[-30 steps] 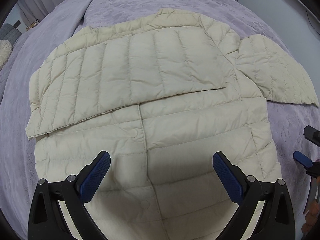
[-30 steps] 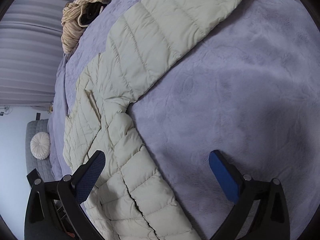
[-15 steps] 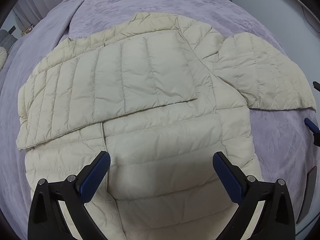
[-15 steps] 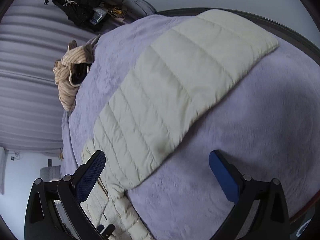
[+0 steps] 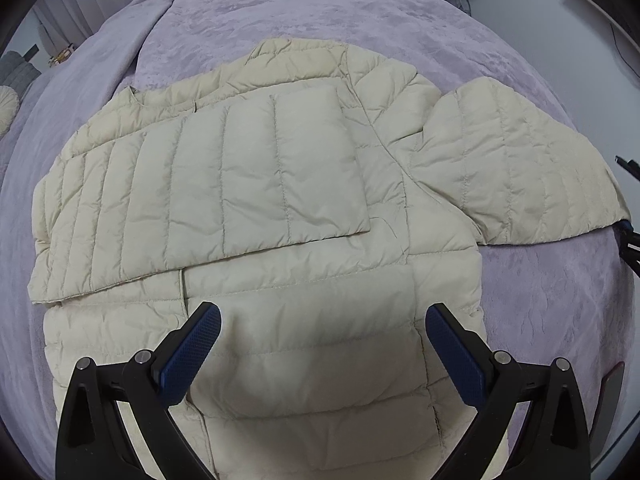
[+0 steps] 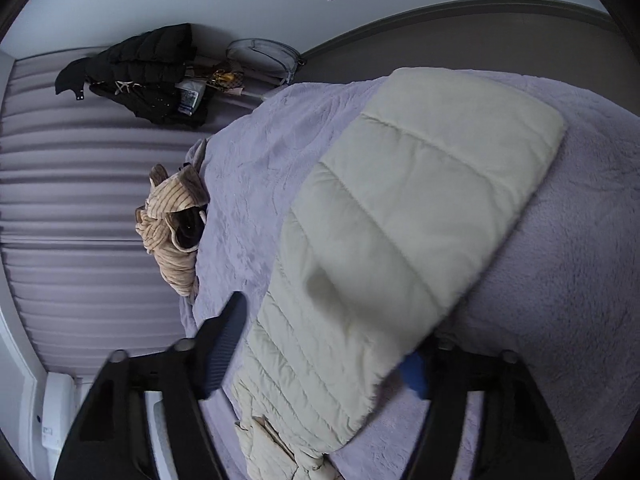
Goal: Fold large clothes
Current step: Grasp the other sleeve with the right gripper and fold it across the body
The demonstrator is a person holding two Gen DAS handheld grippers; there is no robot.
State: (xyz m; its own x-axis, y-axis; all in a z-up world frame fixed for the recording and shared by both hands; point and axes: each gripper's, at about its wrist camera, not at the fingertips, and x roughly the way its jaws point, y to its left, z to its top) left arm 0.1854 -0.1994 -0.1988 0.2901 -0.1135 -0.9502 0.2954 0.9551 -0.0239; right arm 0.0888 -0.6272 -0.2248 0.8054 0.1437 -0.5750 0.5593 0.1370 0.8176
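A cream quilted puffer jacket (image 5: 320, 280) lies flat on the lavender bed. Its left sleeve (image 5: 248, 176) is folded across the chest. Its right sleeve (image 5: 512, 172) sticks out to the right. My left gripper (image 5: 323, 312) hovers open over the jacket's lower body, with nothing between its fingers. My right gripper (image 6: 328, 332) is closing with the right sleeve (image 6: 420, 208) between its jaws. One finger (image 6: 228, 340) stands just beside the sleeve's edge. The other pad (image 6: 414, 374) is mostly hidden under the sleeve. In the left wrist view the right gripper (image 5: 629, 236) peeks out at the cuff.
The lavender blanket (image 5: 320, 12) covers the whole bed. A beige striped garment (image 6: 172, 232) lies bunched at the far edge by the curtain (image 6: 80, 200). A black jacket (image 6: 144, 68) and a grey bag (image 6: 264, 56) sit beyond. A dark flat object (image 5: 608, 392) lies at the bed's right edge.
My right gripper swung from looking down at the blanket to looking along the right sleeve, and its jaws narrowed around it. The left gripper drifted sideways over the jacket, still open.
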